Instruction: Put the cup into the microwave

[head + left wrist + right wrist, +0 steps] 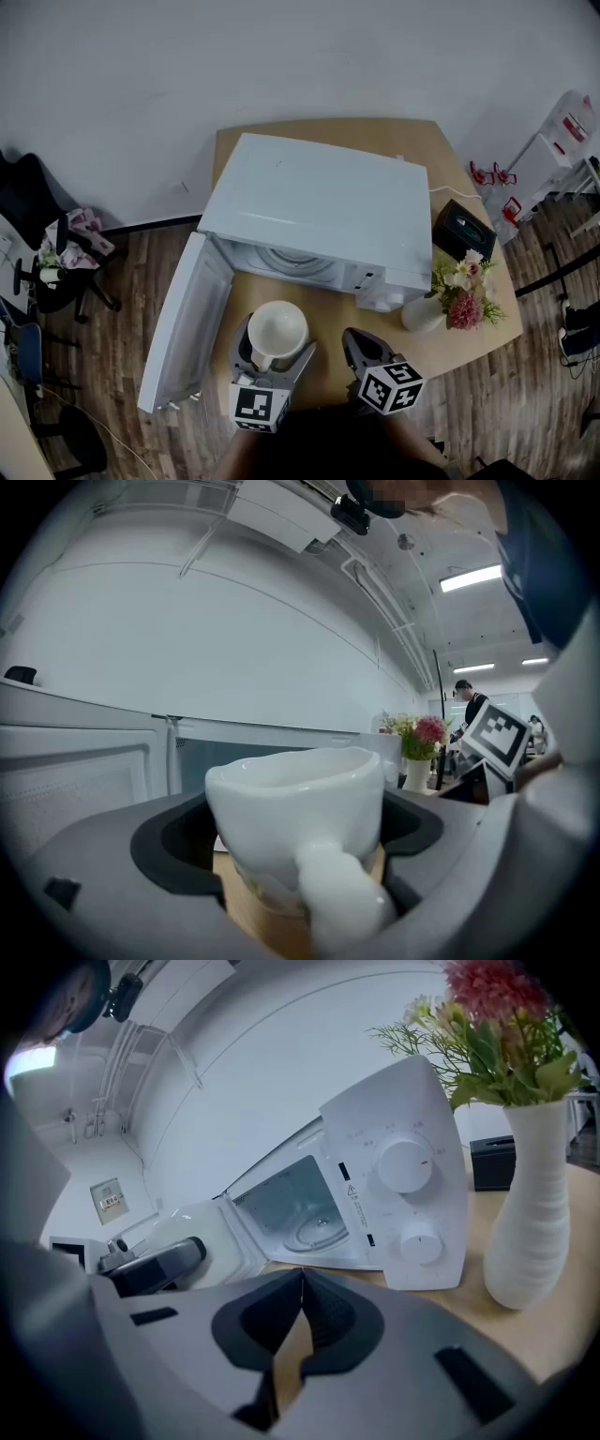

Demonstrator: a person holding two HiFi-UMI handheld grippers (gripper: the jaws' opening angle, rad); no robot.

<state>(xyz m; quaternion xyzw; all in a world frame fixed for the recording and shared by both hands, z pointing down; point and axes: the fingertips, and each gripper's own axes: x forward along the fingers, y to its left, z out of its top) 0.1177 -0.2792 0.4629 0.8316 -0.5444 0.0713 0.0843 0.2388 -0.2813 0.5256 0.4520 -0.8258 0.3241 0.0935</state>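
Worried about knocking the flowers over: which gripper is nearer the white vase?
Right. The right gripper sits just left of the vase in the head view; the left gripper, holding the cup, is farther left.

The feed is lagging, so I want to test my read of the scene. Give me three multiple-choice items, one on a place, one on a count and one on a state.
1. Where is the cup?
A. In the left gripper, before the microwave's opening
B. On the turntable
C. On the floor

2. How many knobs does the microwave's panel carry?
A. One
B. Two
C. Four

3. The microwave's door is:
A. shut
B. taken off
C. swung open

Answers:
1. A, since the left gripper view shows the jaws closed on the cup.
2. B, since the right gripper view shows two knobs.
3. C, since the door hangs open leftward in the head view.
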